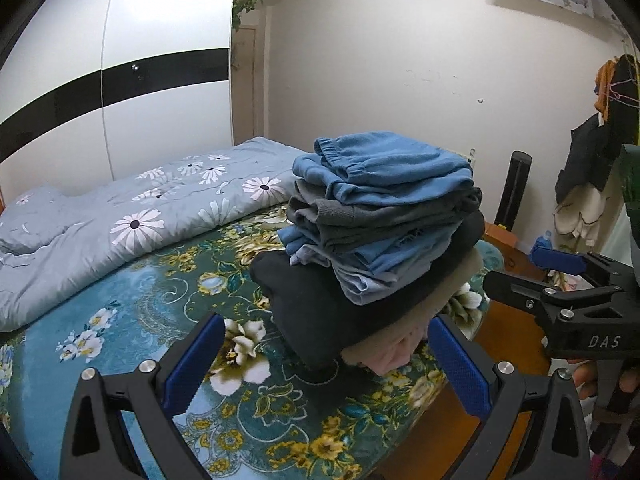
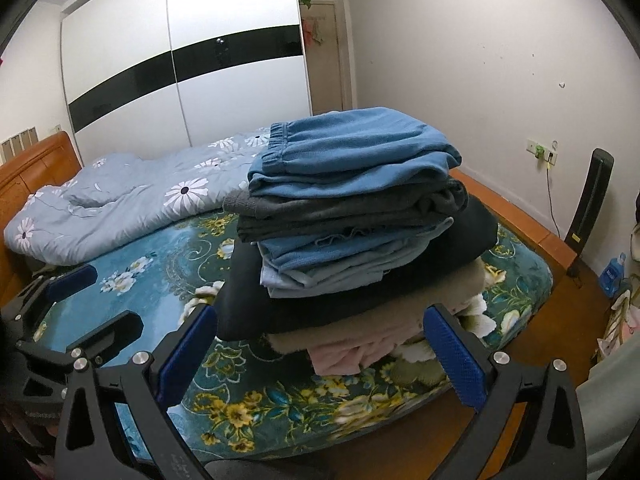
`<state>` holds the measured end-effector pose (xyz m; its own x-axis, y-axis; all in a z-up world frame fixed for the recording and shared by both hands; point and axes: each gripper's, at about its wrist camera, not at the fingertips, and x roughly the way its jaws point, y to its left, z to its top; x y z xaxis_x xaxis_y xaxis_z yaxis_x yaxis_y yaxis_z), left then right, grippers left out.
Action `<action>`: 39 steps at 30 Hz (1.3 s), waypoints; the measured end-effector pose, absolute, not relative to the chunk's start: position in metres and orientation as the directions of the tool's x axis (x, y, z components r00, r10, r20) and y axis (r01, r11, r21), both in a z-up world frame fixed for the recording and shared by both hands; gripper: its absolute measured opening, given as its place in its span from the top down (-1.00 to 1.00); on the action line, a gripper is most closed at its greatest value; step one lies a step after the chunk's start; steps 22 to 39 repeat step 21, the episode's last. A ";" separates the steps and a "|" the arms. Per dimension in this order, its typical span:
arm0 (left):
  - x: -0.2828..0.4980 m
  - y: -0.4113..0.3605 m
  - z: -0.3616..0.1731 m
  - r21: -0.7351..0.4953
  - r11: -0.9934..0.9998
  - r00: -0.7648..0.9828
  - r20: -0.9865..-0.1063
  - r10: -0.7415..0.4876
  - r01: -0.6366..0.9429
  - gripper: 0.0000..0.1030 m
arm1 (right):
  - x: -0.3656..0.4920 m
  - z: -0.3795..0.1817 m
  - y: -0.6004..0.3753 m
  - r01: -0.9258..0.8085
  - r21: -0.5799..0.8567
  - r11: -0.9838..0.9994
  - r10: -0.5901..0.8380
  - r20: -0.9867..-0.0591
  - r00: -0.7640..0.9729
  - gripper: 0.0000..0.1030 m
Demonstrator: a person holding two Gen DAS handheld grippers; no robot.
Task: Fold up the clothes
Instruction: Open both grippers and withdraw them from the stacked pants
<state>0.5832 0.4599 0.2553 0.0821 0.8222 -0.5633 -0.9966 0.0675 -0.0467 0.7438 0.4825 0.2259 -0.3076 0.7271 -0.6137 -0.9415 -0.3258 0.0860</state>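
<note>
Blue fleece trousers [image 2: 352,148] top the folded clothes stack [image 1: 380,240], centre frame on the floral teal bedspread [image 1: 160,300], near the bed's corner. Left hand-held gripper [image 1: 324,356] and right hand-held gripper [image 2: 320,344] both spread, holding nothing, aimed at the stack's base, probably to lift or square it.

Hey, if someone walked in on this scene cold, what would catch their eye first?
First, the tall stack of folded clothes near the bed's foot corner, blue pants on top and a pink piece at the bottom. Next, the two open grippers, left and right, both empty and aimed at the stack. Behind lies a rumpled daisy quilt on the floral bedspread.
</note>
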 end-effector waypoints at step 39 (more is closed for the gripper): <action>0.574 0.462 0.236 -0.095 0.028 0.077 -0.567 0.820 -0.995 -1.00 | 0.746 0.201 0.490 -0.942 0.121 -0.312 0.718 -0.619 -0.318 -1.00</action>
